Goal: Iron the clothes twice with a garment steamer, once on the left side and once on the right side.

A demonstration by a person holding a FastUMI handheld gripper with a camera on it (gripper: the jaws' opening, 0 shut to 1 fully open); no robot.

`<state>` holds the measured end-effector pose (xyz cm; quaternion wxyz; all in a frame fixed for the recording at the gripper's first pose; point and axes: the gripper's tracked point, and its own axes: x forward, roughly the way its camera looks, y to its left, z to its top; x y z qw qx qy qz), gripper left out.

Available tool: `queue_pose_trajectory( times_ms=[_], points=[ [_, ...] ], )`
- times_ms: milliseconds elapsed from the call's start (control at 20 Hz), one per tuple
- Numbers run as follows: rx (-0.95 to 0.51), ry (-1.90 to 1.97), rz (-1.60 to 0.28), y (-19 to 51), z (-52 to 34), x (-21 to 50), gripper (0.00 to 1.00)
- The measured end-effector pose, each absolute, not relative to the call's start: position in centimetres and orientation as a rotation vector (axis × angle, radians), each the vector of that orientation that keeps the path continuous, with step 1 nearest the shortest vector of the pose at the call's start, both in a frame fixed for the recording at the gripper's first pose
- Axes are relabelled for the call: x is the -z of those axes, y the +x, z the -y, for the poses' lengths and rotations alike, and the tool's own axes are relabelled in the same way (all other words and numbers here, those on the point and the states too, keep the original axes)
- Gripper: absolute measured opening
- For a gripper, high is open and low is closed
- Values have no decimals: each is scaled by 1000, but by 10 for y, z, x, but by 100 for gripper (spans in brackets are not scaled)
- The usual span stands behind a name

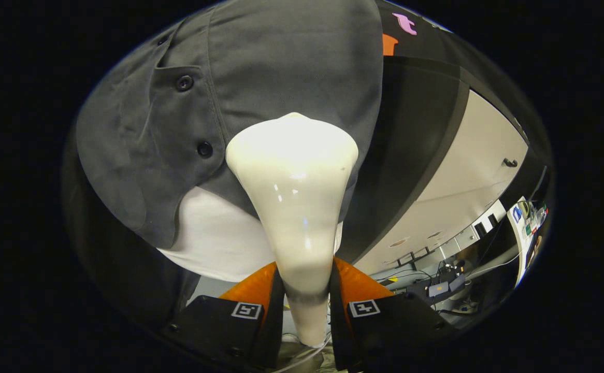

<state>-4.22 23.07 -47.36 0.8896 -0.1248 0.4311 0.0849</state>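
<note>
Cream-white and glossy, the garment steamer (292,181) is sitting clamped between the fingers of the gripper (306,290), both pressing on its narrow handle. Its wide head is rising ahead of them against the grey buttoned shirt (260,77), right of the button placket, with a white garment (214,238) showing beneath the hem.

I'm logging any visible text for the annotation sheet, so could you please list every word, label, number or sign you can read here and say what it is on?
No readable words or numbers.
Square coded markers, one on each side of the gripper: patterns, not text.
The gripper is shut on the garment steamer, held against the grey shirt; neither carries lettering.
Labels on the far shelf: too small to read.
</note>
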Motion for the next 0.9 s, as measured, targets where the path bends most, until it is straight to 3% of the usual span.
queue_pose_trajectory(
  times_ms=[400,900],
  points=[
    [-219,-226,-923,-57,-226,467,47],
    [-306,-152,-737,-74,-220,305,47]
  ],
)
